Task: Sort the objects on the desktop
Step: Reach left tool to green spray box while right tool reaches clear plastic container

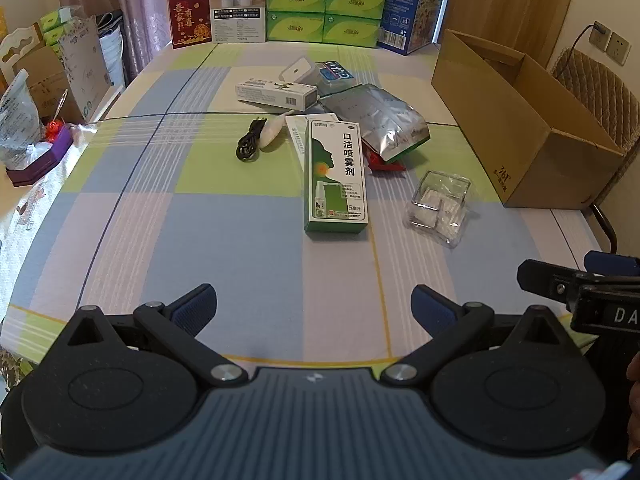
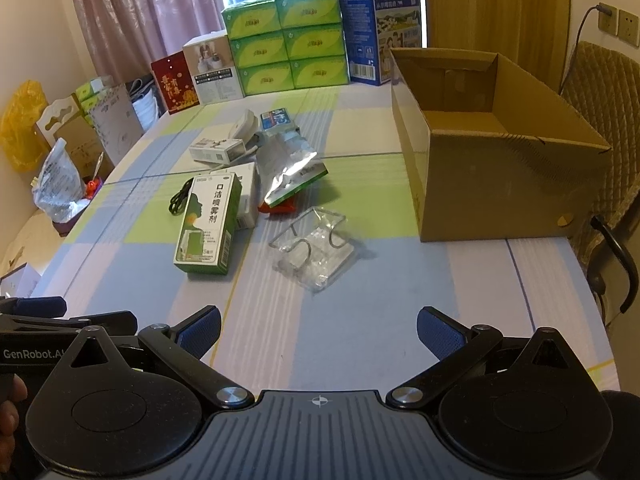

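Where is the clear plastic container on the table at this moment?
The clear plastic container lies on the checked tablecloth, between the green spray box to its left and the open cardboard box to its right, ahead of both open grippers.

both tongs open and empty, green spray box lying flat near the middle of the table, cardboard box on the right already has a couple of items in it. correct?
Not quite: the cardboard box looks empty; the right wrist view shows only bare cardboard inside. The rest holds: left tongs and right tongs are open and empty, and the green spray box lies flat mid-table.
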A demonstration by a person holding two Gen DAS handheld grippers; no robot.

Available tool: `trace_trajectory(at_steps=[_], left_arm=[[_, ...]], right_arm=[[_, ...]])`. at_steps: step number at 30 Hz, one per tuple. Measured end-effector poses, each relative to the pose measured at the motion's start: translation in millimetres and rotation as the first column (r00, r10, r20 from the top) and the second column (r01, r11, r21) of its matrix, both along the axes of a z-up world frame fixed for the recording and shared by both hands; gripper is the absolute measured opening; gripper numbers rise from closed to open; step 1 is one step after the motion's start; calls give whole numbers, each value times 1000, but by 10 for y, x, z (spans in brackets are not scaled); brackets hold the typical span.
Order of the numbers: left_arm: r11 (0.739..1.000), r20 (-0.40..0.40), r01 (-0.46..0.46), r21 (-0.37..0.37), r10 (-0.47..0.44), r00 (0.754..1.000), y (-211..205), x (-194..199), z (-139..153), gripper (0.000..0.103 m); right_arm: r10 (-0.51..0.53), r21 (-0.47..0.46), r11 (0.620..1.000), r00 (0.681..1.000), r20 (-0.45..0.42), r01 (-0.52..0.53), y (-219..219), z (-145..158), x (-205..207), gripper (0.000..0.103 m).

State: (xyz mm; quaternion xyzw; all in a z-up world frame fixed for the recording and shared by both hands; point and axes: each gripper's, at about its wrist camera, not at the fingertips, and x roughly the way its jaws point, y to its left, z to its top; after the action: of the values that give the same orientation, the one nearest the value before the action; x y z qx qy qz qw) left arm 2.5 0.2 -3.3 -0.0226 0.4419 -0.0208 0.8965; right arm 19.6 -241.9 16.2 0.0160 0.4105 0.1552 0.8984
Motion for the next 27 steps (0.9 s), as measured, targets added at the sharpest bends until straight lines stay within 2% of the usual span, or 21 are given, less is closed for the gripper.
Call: trace_trajectory(at_steps=[15,22,27], left_arm=[[1000,-28,5,-17,-6,1000,10,51,-75,102],[999,-26,32,-18,-32,999,11,188,-73,102],[999,-28,42,-9,-42,999,30,394,-108,102]], right_arm=[[14,-16,1000,1000,-16,-15,-2,-121,42,101],[105,-68,992,993,45,-102,14,-220,169,101],[195,-63,980,977,79,-191,28,-283,339,101]])
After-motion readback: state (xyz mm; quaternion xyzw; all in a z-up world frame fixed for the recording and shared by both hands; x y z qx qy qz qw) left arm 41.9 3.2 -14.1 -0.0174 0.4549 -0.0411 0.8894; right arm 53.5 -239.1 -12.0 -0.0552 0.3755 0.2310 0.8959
